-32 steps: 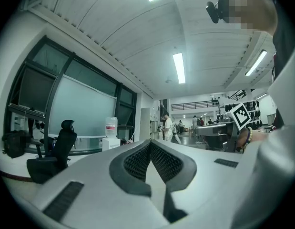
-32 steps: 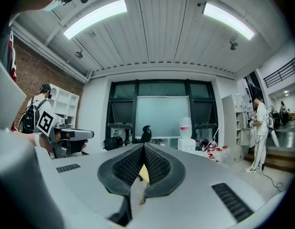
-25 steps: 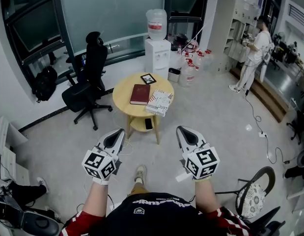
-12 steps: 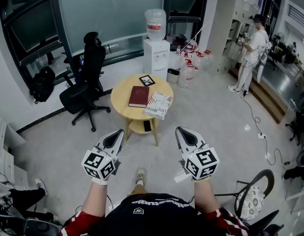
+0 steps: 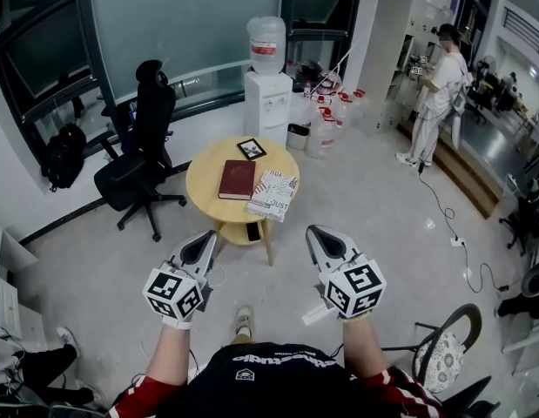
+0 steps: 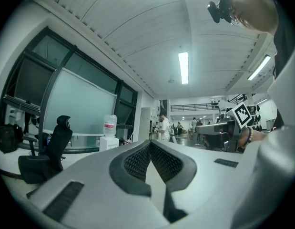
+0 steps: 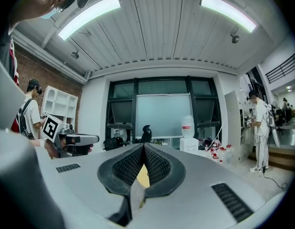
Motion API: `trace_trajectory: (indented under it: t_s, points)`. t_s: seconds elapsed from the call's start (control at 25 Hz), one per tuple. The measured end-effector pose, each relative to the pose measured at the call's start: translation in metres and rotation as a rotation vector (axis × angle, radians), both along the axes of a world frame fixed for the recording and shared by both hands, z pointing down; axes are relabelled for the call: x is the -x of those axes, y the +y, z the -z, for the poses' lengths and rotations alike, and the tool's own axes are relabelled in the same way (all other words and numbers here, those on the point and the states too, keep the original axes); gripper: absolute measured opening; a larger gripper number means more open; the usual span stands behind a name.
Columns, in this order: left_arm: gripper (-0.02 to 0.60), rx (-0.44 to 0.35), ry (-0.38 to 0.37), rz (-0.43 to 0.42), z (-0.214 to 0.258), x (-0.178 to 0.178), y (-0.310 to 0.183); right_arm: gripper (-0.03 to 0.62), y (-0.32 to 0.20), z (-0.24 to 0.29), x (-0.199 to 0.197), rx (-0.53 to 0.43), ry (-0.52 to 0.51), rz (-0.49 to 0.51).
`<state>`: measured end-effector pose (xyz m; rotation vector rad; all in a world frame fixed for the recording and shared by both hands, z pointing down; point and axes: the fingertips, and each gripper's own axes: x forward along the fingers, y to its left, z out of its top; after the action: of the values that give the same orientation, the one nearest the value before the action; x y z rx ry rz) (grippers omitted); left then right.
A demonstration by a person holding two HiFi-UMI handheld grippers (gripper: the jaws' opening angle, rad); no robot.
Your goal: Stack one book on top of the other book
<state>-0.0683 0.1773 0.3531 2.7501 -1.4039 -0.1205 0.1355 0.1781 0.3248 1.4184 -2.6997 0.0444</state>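
Note:
On a round wooden table (image 5: 204, 185) lie a dark red book (image 5: 237, 179) and, touching its right side, a white printed book (image 5: 272, 194). Both are flat and side by side. My left gripper (image 5: 210, 235) and right gripper (image 5: 313, 231) are held level well short of the table, over the floor. Each is shut with nothing in it. In the left gripper view the pads (image 6: 137, 162) meet at the tip of the left gripper (image 6: 150, 143). The right gripper (image 7: 144, 147) shows the same in its own view. The books are hidden in both gripper views.
A small framed picture (image 5: 249, 149) lies at the table's far edge, and a phone (image 5: 252, 231) on its lower shelf. A black office chair (image 5: 134, 159) stands left of the table, a water dispenser (image 5: 267, 85) behind it. A person (image 5: 434, 94) stands far right. Another chair (image 5: 448, 347) is near right.
The table, chair and dispenser have drifted left in the head view. Both grippers stay shut and keep their places in the frame. The far person has shifted left.

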Motion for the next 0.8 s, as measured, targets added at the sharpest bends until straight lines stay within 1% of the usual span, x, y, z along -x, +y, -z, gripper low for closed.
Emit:
trace_trajectory:
  t_s: [0.24, 0.6, 0.8]
  points:
    - [0.017, -0.003, 0.008, -0.008, 0.002, -0.009, -0.033, 0.028, -0.031, 0.007, -0.008, -0.006, 0.011, -0.007]
    - [0.017, 0.013, 0.013, -0.025, -0.001, -0.003, -0.101, 0.028, -0.097, 0.012, -0.010, 0.001, 0.013, -0.034]
    - [0.017, 0.012, 0.006, -0.053, 0.004, 0.002, -0.145, 0.029, -0.136, 0.021, -0.005, -0.004, 0.005, -0.059]
